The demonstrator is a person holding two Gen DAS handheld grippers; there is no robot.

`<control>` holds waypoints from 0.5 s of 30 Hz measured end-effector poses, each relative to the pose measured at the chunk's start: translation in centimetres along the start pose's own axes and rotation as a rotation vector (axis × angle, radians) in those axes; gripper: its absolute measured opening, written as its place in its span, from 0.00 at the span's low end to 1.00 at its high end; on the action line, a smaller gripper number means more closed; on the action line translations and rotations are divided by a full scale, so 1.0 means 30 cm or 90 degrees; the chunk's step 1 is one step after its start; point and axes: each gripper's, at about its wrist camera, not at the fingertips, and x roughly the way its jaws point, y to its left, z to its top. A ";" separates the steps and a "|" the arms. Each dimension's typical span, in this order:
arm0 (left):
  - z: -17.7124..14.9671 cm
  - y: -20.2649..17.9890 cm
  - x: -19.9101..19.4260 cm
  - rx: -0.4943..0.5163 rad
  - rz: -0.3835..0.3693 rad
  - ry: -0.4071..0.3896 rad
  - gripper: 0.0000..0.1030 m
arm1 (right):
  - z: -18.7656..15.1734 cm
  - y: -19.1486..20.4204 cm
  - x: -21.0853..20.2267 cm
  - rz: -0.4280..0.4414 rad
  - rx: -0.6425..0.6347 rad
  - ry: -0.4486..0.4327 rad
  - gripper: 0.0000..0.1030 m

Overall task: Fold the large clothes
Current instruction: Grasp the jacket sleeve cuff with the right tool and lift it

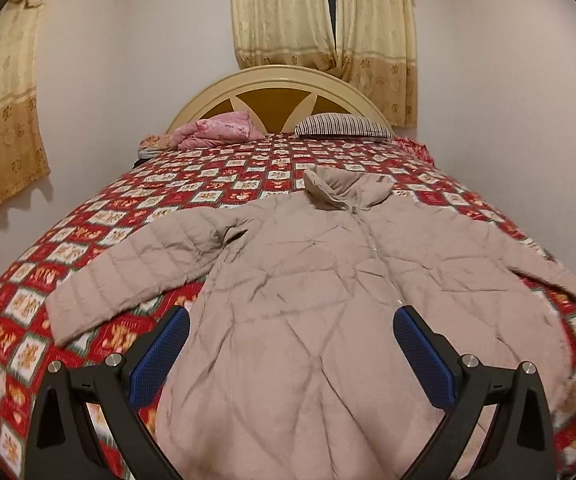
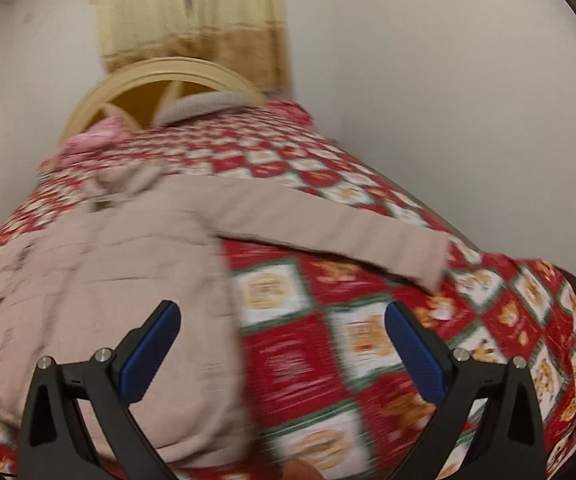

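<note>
**Operator:** Looking at both wrist feeds, I have the beige padded coat [image 1: 328, 280] spread face up on the bed [image 1: 99, 216], zipped, collar toward the headboard [image 1: 275, 80], hem toward me. My left gripper [image 1: 290, 354] hangs over the coat's lower half with its fingers spread wide and nothing between them. My right gripper [image 2: 281, 350] is equally wide and empty, sitting off the coat's right edge, over bare bedspread.

**Spotter:** Sleeves?

**Operator:** Both lie out sideways from the coat's body. The right sleeve [image 2: 340, 228] reaches toward the bed's right side; the left sleeve [image 1: 127, 272] angles toward the bed's left side, its cuff near the hem end.

**Spotter:** What worries you?

**Operator:** Three things, all guesses. The coat looks puffy and slick, so a shallow pinch could catch only the top layer and drag the front off the back, bunching the fold. Second, if I grab at the coat's edge too low, the pads may catch the bedspread as well and pull it up with the coat. Third, my right feed is smeared with motion blur, so I can't judge that edge well; closing now risks missing it altogether.

**Spotter:** And the sleeves?

**Operator:** Folding the body first could trap a sleeve underneath, lumpy.
</note>
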 end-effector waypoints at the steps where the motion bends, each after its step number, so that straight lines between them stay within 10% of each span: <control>1: 0.013 0.000 0.029 0.006 0.005 -0.003 0.99 | 0.009 -0.050 0.028 -0.013 0.019 0.009 1.00; 15: 0.095 0.034 0.444 0.037 0.074 0.036 0.99 | 0.178 -0.398 0.407 -0.136 0.137 0.149 0.95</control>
